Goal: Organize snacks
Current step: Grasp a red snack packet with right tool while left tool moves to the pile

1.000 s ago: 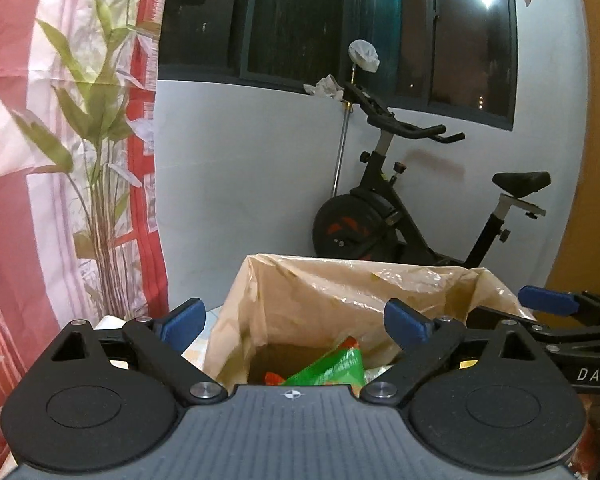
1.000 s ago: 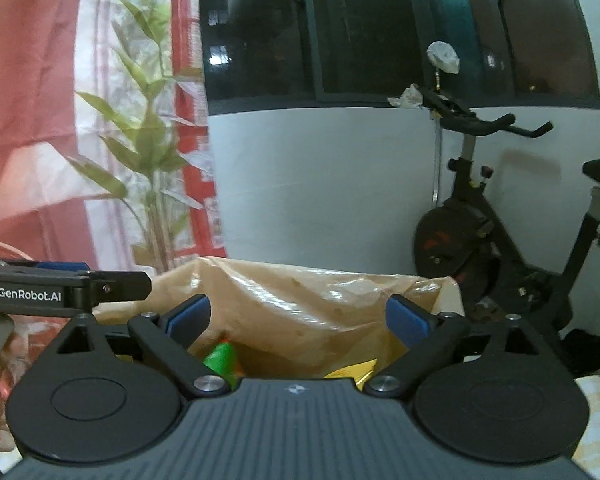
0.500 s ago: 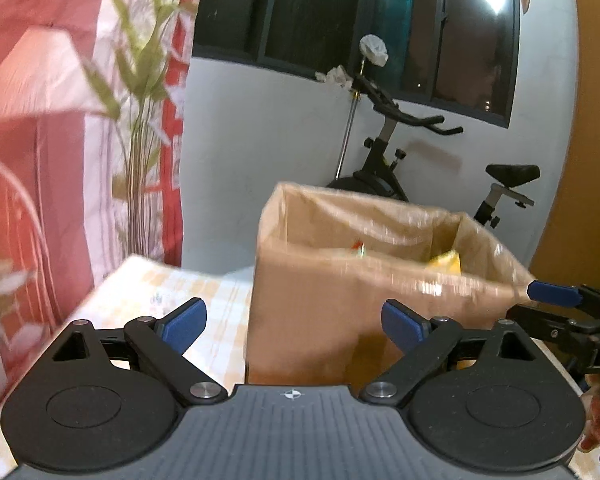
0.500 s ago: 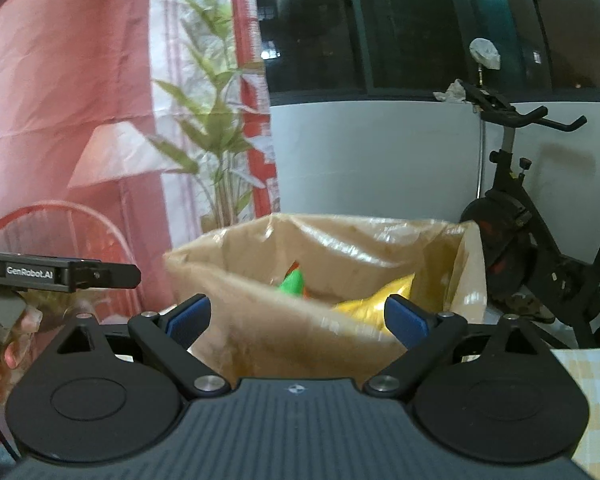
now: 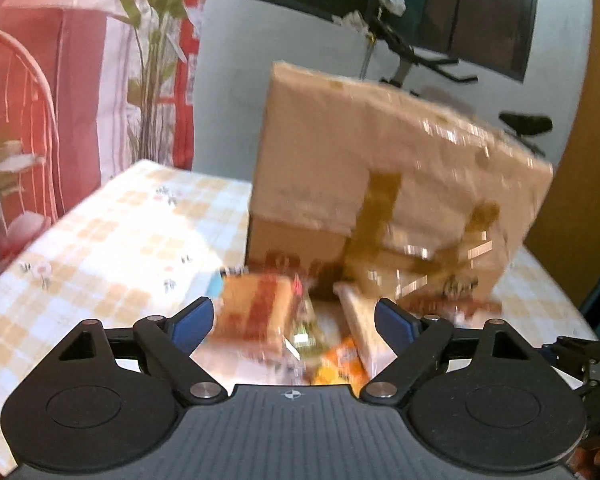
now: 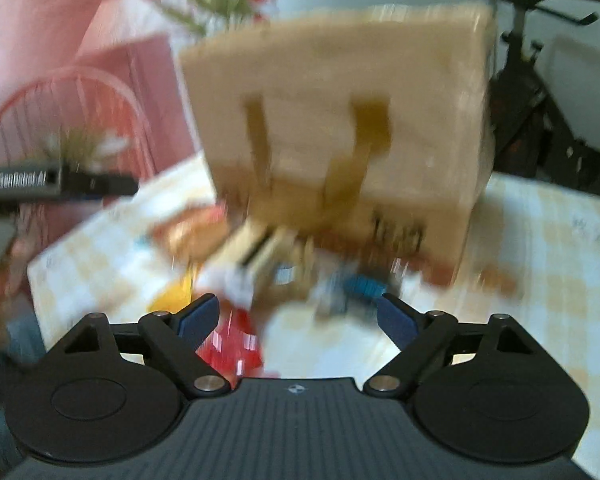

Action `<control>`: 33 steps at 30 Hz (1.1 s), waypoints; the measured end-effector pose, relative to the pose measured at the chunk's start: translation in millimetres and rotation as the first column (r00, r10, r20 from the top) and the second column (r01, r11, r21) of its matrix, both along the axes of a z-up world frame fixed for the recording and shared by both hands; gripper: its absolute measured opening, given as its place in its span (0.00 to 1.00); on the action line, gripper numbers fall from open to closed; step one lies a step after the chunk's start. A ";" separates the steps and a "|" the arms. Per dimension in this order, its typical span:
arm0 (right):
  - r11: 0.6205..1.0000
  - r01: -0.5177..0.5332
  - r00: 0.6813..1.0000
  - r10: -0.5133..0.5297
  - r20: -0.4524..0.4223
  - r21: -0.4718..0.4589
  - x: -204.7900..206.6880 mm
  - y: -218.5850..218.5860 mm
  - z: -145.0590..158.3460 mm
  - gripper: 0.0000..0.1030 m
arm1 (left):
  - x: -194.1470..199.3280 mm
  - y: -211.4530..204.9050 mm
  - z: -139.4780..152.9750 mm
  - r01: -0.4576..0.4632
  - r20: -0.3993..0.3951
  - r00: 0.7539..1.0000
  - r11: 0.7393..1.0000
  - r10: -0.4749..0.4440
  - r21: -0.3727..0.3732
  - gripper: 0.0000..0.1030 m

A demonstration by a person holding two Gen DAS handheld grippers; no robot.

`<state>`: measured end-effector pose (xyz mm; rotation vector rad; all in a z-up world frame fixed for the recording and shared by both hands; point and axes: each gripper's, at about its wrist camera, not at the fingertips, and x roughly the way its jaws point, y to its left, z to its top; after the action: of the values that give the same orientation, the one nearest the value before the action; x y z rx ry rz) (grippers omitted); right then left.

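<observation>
A tall cardboard box stands on the checked tablecloth; it also shows, blurred, in the right wrist view. Several snack packets lie in front of it: an orange and red pack, a cream pack and an orange pouch. In the right wrist view I see a red packet, a yellow one and a blue one. My left gripper is open and empty above the packets. My right gripper is open and empty.
A red wire chair and a plant stand at the left. An exercise bike stands behind the box. The other gripper shows at the left of the right wrist view.
Both grippers have dropped from above the box opening to table height in front of it. The loose packets on the table have come into view. Both stay open.
</observation>
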<state>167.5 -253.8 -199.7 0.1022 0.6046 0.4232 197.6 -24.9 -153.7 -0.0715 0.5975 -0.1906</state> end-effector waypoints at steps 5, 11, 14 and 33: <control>0.993 -0.103 0.994 0.099 -0.055 -0.061 -11.0 13.8 -24.5 0.86 | -9.0 -1.1 -12.6 0.001 -0.020 1.000 1.000 -0.001 0.003 0.86; 0.970 -0.210 0.976 0.202 -0.075 -0.120 -17.3 32.9 -33.2 0.84 | -13.3 -1.9 -17.7 -0.001 -0.033 0.999 1.000 0.001 -0.001 0.86; 0.951 -0.249 0.968 0.237 -0.084 -0.182 -19.8 45.9 -38.1 0.85 | -14.5 -1.4 -19.1 -0.005 -0.035 0.999 1.000 0.005 -0.007 0.86; 0.968 -0.165 0.985 0.171 0.018 -0.191 -18.0 36.4 -42.4 0.55 | -18.8 -3.0 -34.7 -0.003 -0.060 0.998 1.000 0.004 0.014 0.83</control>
<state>149.4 -217.4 -242.1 -0.1388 0.6191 0.5287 178.8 -27.9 -188.5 -0.0651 0.6589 -0.1815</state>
